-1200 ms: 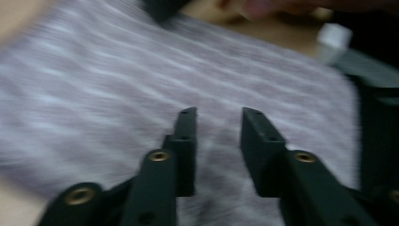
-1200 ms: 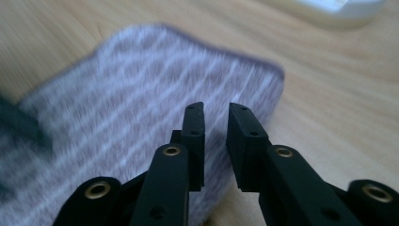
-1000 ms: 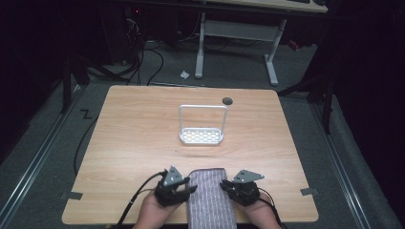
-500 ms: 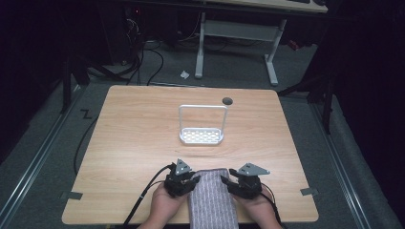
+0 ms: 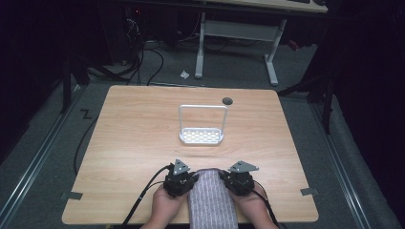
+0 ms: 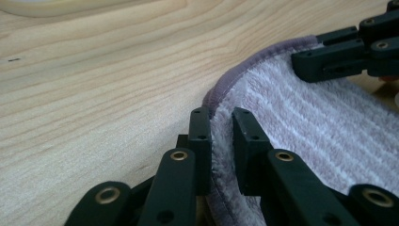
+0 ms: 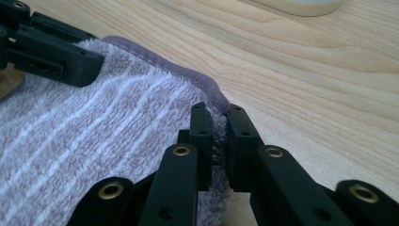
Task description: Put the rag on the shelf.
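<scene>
Wooden table (image 5: pixel 143 143) seen from the high view, with a striped lilac towel (image 5: pixel 210 200) lying at its near edge, between a person's two hands. The left gripper (image 5: pixel 184 177) sits at the towel's left far corner and the right gripper (image 5: pixel 232 177) at its right far corner. A white wire rack (image 5: pixel 201 136) stands upright near the middle of the table, well apart from the towel.

Left gripper view: the left gripper (image 6: pixel 221 139) has its two black jaws pinching the towel's (image 6: pixel 320 122) hemmed edge; they have just been closing on it, with the fabric between them. The other gripper's jaws rest on the towel at upper right.

Right gripper view: the right gripper (image 7: pixel 220 136) likewise has just closed, its jaws squeezing the towel's (image 7: pixel 94 141) purple hem near the corner. The other gripper's jaw lies on the towel at upper left.
</scene>
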The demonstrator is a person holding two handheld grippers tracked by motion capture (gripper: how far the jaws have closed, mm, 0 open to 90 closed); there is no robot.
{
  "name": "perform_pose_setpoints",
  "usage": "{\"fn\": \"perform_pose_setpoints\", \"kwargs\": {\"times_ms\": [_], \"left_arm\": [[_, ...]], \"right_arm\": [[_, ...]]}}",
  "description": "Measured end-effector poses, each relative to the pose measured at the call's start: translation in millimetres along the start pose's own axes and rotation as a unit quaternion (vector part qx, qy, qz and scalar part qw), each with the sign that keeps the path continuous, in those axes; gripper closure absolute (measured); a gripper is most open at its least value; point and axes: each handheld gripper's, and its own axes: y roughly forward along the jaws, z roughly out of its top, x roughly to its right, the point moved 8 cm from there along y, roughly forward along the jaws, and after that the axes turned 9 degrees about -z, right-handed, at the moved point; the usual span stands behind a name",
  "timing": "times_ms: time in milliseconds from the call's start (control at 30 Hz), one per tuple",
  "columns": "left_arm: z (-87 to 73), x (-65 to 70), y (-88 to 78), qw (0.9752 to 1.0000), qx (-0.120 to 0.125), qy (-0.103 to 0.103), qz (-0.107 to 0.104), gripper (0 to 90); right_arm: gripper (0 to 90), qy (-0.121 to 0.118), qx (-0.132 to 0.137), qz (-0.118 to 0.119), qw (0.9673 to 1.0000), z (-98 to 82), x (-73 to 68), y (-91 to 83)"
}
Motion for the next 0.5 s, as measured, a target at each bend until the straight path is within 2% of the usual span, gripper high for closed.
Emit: {"fn": "perform_pose_setpoints", "kwargs": {"times_ms": [33, 133, 167, 200, 233, 267, 333, 400, 500], "left_arm": [[0.0, 0.0, 0.0, 1.0, 0.0, 0.0, 0.0, 79.0], [6.6, 3.9, -7.5, 0.9994, 0.031, 0.012, 0.006, 79.0], [6.6, 3.9, -7.5, 0.9994, 0.031, 0.012, 0.006, 79.0], [11.4, 6.7, -12.5, 0.9984, 0.05, 0.022, 0.012, 78.9], [11.4, 6.7, -12.5, 0.9984, 0.05, 0.022, 0.012, 78.9], [16.1, 9.4, -18.0, 0.997, 0.069, 0.032, 0.017, 78.9], [22.0, 12.4, -23.5, 0.9953, 0.086, 0.04, 0.02, 78.9], [29.4, 14.5, -29.1, 0.9932, 0.099, 0.053, 0.031, 78.9], [38.9, 16.6, -35.1, 0.9909, 0.115, 0.059, 0.035, 78.9]], "right_arm": [[84.0, 0.005, 0.006, 0.001, 1.0, -0.4, -0.8, -1.7], [84.1, 0.002, 0.03, -0.013, 0.9995, 1.4, -3.5, -6.9], [84.1, 0.002, 0.03, -0.013, 0.9995, 1.4, -3.5, -6.9], [84.0, 0.006, 0.057, -0.021, 0.9981, 8.1, -4.5, -12.6], [84.0, 0.006, 0.057, -0.021, 0.9981, 8.1, -4.5, -12.6], [84.0, 0.009, 0.078, -0.026, 0.9966, 12.9, -5.0, -17.3], [84.0, 0.008, 0.099, -0.035, 0.9944, 17.9, -5.2, -22.3], [84.0, 0.013, 0.121, -0.041, 0.9917, 24.4, -4.3, -28.2], [84.1, 0.016, 0.146, -0.047, 0.988, 36.2, -2.2, -35.0]]}}
